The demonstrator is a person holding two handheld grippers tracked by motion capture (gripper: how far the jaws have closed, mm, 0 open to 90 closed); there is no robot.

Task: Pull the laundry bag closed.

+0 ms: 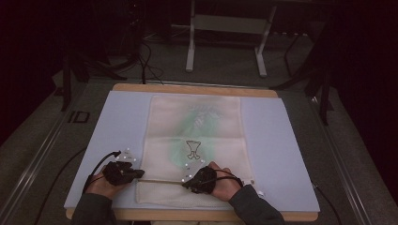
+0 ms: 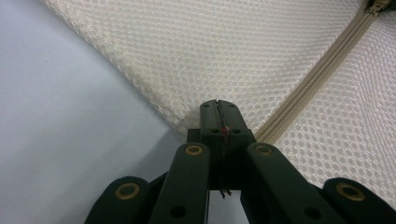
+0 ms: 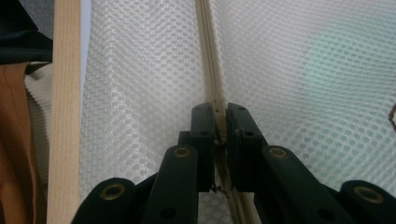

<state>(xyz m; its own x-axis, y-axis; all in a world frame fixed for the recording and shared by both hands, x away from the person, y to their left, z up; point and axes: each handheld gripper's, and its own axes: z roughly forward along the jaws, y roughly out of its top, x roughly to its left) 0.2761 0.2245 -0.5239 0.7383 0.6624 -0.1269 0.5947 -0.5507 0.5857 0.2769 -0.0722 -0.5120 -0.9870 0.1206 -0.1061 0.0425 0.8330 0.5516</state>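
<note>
I see the cream mesh laundry bag [image 1: 195, 140] lying flat in the middle of the tabletop [image 1: 281, 140]. My left hand-held gripper [image 2: 218, 108] is fully closed, pinching the bag's near-left corner by the zipper [image 2: 322, 65] end. My right hand-held gripper [image 3: 219, 114] clamps the zipper itself (jaws nearly together) farther right along the near edge.

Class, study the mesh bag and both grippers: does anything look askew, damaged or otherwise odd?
Nothing stands out. The mesh bag lies flat and square on the mat, with no tear visible. The left gripper is shut at the bag's corner beside the zipper; the right gripper is shut on the zipper.
</note>
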